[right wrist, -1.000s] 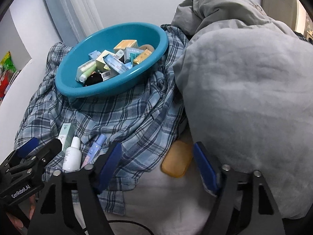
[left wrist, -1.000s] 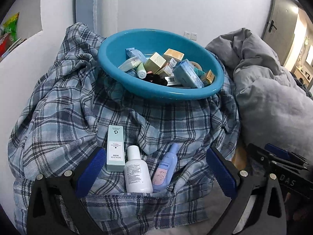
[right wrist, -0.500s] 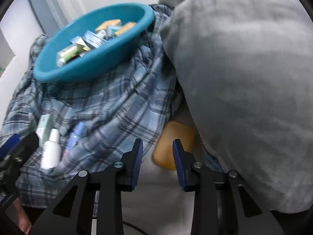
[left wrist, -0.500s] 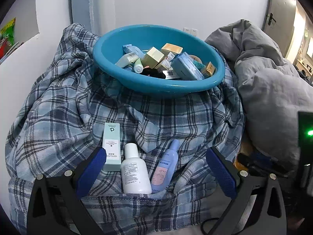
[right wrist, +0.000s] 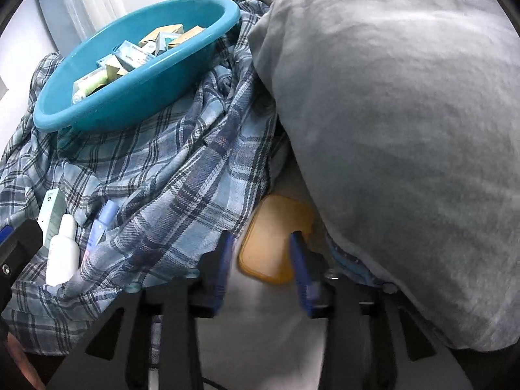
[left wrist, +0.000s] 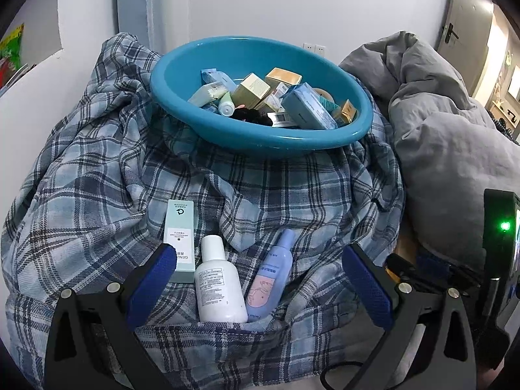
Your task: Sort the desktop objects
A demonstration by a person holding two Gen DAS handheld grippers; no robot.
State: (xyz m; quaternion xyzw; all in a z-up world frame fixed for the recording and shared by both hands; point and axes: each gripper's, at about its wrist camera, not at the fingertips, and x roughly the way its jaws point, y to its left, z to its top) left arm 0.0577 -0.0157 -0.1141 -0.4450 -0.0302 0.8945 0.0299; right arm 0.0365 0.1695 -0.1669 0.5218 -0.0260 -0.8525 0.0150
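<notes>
My left gripper [left wrist: 260, 279] is held wide open low over a plaid shirt [left wrist: 97, 195]. Between its fingers lie a white bottle [left wrist: 219, 287] and a lilac bottle [left wrist: 271, 276]; a mint box [left wrist: 178, 230] is by the left finger. None is touched. A teal basin [left wrist: 260, 143] holding several small boxes and tubes sits behind. My right gripper [right wrist: 263, 260] points down at a flat orange pad [right wrist: 276, 227] at the shirt's edge. Its jaws are opening, with the pad's near end showing between the blurred fingers, not gripped.
A big grey duvet [right wrist: 406, 130] bulges on the right and overhangs the orange pad. White sheet [right wrist: 260, 325] lies under the right gripper. A wall and a curtain [left wrist: 136, 0] stand behind the basin, with a door at the far right.
The right gripper sank toward the orange pad, closed its jaws narrow, then spread them part way again. The left gripper and the bottles have stayed in place.
</notes>
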